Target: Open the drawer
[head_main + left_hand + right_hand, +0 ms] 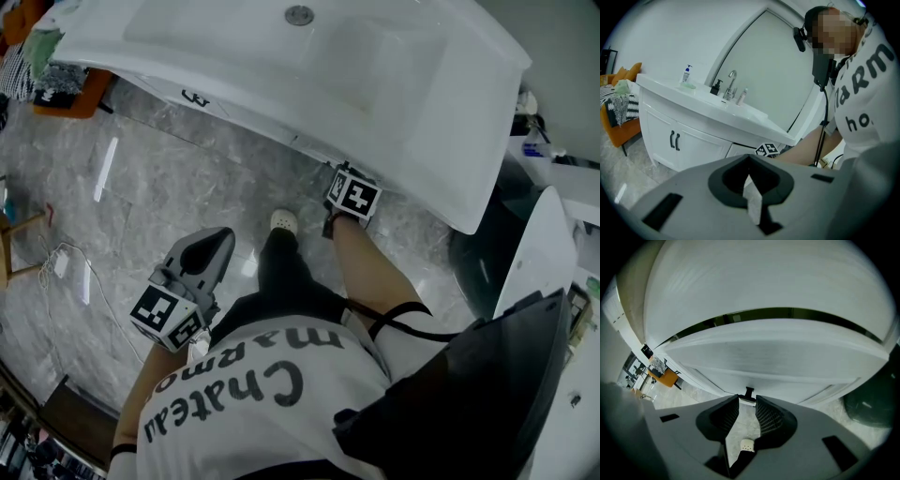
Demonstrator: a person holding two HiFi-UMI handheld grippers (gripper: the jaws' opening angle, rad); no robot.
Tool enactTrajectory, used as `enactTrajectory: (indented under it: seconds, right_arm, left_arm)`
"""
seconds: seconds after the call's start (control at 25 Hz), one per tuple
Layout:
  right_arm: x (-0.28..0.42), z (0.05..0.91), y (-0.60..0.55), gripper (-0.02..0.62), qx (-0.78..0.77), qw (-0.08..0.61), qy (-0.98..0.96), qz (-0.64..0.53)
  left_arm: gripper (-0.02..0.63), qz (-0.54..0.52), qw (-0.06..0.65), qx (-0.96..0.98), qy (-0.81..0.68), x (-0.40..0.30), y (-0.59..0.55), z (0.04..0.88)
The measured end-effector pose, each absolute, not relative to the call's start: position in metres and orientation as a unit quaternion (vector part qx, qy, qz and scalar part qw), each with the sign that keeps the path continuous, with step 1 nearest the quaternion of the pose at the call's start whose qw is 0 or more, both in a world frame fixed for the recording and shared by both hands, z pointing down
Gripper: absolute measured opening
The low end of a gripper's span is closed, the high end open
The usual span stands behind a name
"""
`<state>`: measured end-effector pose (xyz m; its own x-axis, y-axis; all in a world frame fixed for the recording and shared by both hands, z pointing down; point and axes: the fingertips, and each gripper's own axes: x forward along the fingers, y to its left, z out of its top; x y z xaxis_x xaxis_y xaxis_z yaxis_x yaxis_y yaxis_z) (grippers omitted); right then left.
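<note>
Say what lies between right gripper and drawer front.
Just the dark handle, at the jaw tips of the right gripper; right gripper view shows it.

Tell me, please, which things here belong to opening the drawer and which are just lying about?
Job: drawer; drawer handle; right tool, closed on that handle.
Lying about: left tool, shut, empty; faucet; pump bottle; orange chair; cupboard door handles.

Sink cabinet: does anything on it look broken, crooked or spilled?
Nothing stands out. The cabinet doors sit shut and straight, the bottles stand upright near the faucet, and I see no spill. The right claw is closed on the drawer handle.
</note>
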<state>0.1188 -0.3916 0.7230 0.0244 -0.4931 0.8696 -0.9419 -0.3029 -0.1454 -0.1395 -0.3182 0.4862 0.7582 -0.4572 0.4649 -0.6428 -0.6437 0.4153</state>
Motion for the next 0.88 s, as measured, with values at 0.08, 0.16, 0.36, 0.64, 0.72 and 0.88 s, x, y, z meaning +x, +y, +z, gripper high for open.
enactTrajectory:
  seconds: [0.08, 0.16, 0.36, 0.64, 0.72, 0.88]
  right_arm:
    - [0.116, 0.724, -0.386, 0.119, 0.664, 0.256, -0.538, 0.453]
    - [0.112, 0.723, -0.382, 0.117, 0.655, 0.265, -0.543, 0.453]
    - [0.103, 0.722, -0.366, 0.115, 0.649, 0.284, -0.544, 0.449]
    - [0.093, 0.722, -0.348, 0.112, 0.647, 0.297, -0.540, 0.450]
    - [0.092, 0.722, -0.343, 0.114, 0.654, 0.292, -0.531, 0.452]
    - [0.085, 0.725, -0.334, 0.117, 0.657, 0.280, -0.530, 0.457]
  left_arm:
    - [0.008, 0.157, 0.287, 0.892, -0.313, -0.139, -0.324, 0.484]
    - [0.008, 0.154, 0.283, 0.890, -0.322, -0.140, -0.330, 0.484]
    - [0.008, 0.135, 0.296, 0.886, -0.331, -0.145, -0.329, 0.483]
    - [0.008, 0.152, 0.309, 0.890, -0.299, -0.158, -0.323, 0.483]
    - [0.008, 0.161, 0.305, 0.894, -0.285, -0.164, -0.321, 0.484]
    - [0.008, 0.178, 0.310, 0.892, -0.278, -0.183, -0.315, 0.493]
